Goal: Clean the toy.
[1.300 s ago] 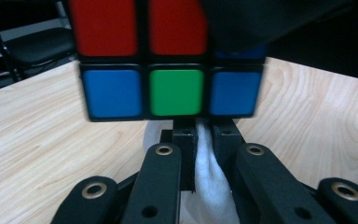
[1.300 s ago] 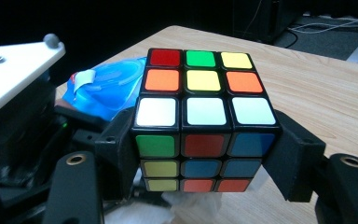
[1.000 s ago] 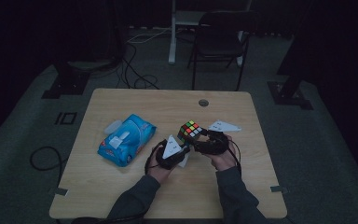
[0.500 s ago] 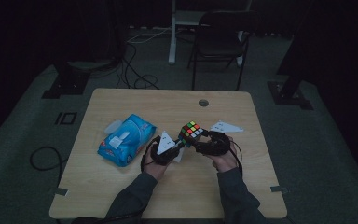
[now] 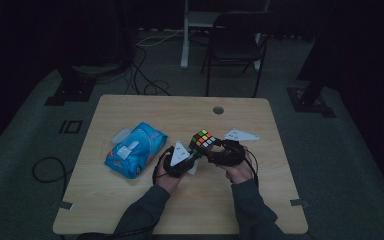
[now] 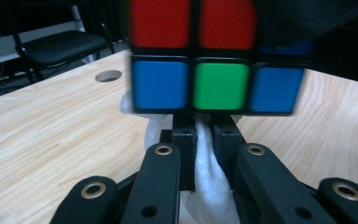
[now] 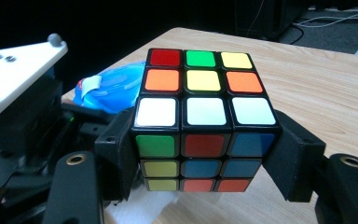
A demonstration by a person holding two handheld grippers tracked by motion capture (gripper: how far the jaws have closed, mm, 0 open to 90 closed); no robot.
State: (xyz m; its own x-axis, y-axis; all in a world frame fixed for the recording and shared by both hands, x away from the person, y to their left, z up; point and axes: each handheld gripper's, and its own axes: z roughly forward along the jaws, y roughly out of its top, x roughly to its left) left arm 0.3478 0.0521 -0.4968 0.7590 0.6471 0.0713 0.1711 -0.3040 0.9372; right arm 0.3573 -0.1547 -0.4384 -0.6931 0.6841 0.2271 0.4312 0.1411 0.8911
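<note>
Nothing moved, cube (image 7: 205, 126) clamped in right hand-held gripper (image 7: 205, 154), above table (image 7: 335, 88)

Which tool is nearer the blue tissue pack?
Left. The left tool sits just right of the tissue pack; the right tool is farther right, gripping the cube.

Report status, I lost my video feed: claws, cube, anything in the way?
Right claw shut on the cube, above the table. Left claw shut on a white tissue, just under the cube. Blue tissue pack lies aside, not in the way.

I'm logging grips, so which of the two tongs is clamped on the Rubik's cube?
The right tongs: their jaws press the Rubik's cube sides; the left tongs pinch a white tissue.
</note>
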